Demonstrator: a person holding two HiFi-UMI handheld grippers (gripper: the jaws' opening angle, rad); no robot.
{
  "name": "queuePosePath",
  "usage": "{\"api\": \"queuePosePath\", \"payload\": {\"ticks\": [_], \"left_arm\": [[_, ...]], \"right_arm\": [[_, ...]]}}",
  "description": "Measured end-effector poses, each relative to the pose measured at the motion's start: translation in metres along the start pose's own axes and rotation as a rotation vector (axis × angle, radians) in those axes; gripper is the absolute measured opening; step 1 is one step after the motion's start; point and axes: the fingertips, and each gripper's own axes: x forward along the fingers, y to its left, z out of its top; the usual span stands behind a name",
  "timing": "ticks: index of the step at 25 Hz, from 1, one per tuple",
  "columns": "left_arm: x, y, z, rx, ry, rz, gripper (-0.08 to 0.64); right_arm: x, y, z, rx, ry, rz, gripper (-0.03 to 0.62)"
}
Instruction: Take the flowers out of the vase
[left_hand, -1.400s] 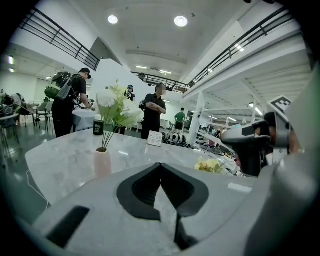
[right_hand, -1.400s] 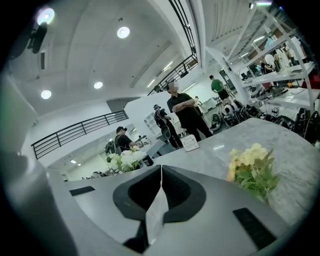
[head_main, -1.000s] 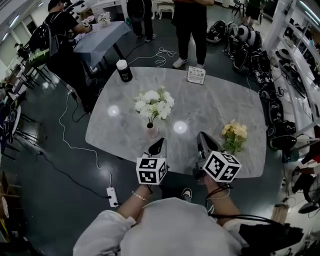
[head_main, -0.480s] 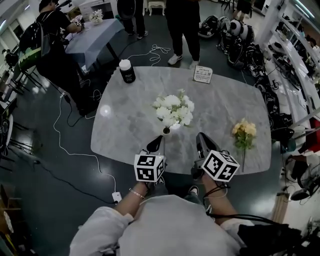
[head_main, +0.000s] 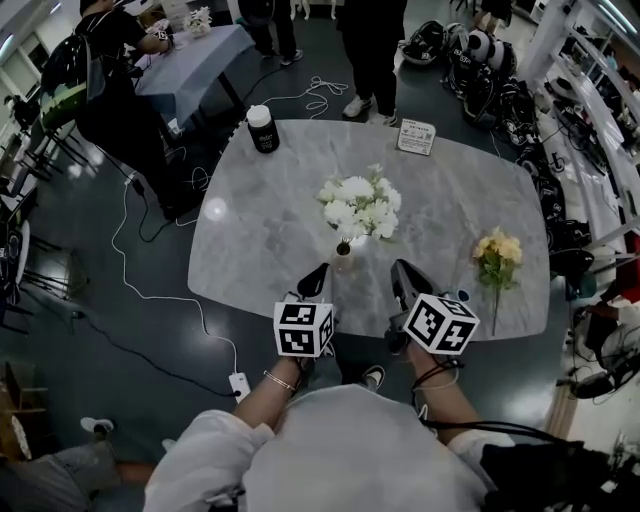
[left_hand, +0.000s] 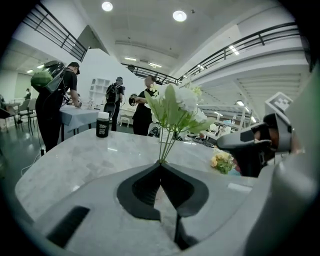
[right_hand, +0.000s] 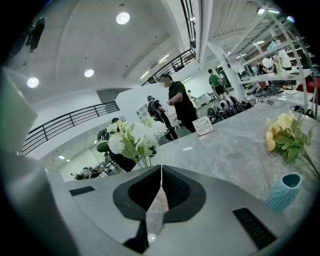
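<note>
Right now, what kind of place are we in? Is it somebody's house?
Probably not a house: it looks like a big work hall or lab. Cables trail over the dark floor, bags pile up at one side, and a railed upper gallery runs under ceiling lights.

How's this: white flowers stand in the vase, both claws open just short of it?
No, both claws are shut and empty. The left gripper view shows the left claw closed, the right gripper view the right claw. The white flowers do stand in the vase.
</note>
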Motion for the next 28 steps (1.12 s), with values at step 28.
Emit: {"api": "queuePosePath", "payload": {"ticks": [28], "left_arm": [[0.026,0.000,-0.014,0.080,0.023,-0.113,0.145]], "right_arm": [[0.021,0.017,-0.038,-0.030,0.125,0.039,0.011]]}}
